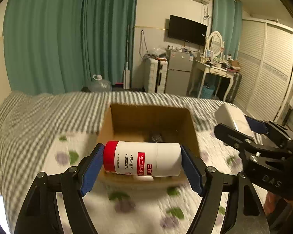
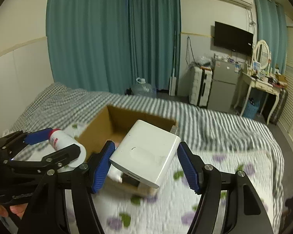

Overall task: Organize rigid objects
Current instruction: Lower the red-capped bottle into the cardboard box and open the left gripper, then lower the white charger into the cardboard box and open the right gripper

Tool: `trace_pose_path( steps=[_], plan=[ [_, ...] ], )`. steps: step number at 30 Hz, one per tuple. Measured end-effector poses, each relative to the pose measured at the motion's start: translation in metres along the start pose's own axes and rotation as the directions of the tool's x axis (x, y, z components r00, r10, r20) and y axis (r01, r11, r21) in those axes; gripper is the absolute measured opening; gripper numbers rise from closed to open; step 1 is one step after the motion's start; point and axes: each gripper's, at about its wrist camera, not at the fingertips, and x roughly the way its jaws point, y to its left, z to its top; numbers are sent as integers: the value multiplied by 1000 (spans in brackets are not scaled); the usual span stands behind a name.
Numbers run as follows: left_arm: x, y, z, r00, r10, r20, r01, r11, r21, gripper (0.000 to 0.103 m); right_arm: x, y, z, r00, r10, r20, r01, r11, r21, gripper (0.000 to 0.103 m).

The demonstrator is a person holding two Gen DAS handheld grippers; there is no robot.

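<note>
In the left wrist view, the left hand-held gripper (image 1: 142, 162) is clamping a white bottle (image 1: 144, 159) with a red cap end to end between its blue pads (image 1: 91, 172), holding it sideways just above the near rim of an open cardboard box (image 1: 152, 117) that is sitting on the bed (image 1: 39, 120). A dark item is lying on the box floor, too blurred to identify. The right hand-held gripper (image 1: 244, 128) is entering from the right, carrying a white charger (image 1: 231, 117). In the right wrist view, the right hand-held gripper (image 2: 146, 165) is pinching the charger (image 2: 146, 152) across its flat body, suspended over the near right part of the box (image 2: 115, 117), with the bottle (image 2: 68, 144) and left hand-held gripper (image 2: 54, 144) at the left. The step in hand appears to be delivery of both items into the box. The next move calls for lowering each item inside the walls, then releasing, keeping the two grippers apart.
</note>
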Motion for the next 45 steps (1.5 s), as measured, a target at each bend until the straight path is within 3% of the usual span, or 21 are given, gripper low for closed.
trace_pose_path(
  steps=[6, 15, 21, 27, 33, 37, 40, 45],
  plan=[
    [73, 20, 35, 1000, 3, -5, -3, 1000, 4, 78, 56, -7, 28, 1000, -7, 3, 7, 1000, -3, 66],
    [162, 27, 15, 994, -18, -106, 22, 999, 35, 78, 131, -23, 8, 997, 6, -74, -3, 999, 37, 66],
    [159, 23, 18, 995, 23, -99, -17, 998, 62, 80, 125, -24, 4, 998, 4, -69, -1, 999, 46, 66],
    [141, 37, 20, 996, 11, -85, -11, 1000, -3, 80, 120, -26, 2, 997, -13, -76, 15, 999, 28, 66],
    [130, 46, 27, 999, 31, -39, -31, 999, -22, 80, 140, -32, -6, 995, -28, -97, 30, 999, 18, 67],
    [130, 47, 27, 999, 28, -37, -29, 999, -22, 80, 147, -46, -6, 995, -41, -89, 48, 996, 76, 77],
    [132, 47, 27, 998, 28, -47, -29, 999, -21, 80, 146, -55, -8, 996, -5, -86, 16, 992, 125, 77],
    [129, 41, 25, 998, 24, -52, -25, 1000, -20, 80, 134, -48, -4, 997, -36, -63, 41, 995, 88, 77]
  ],
)
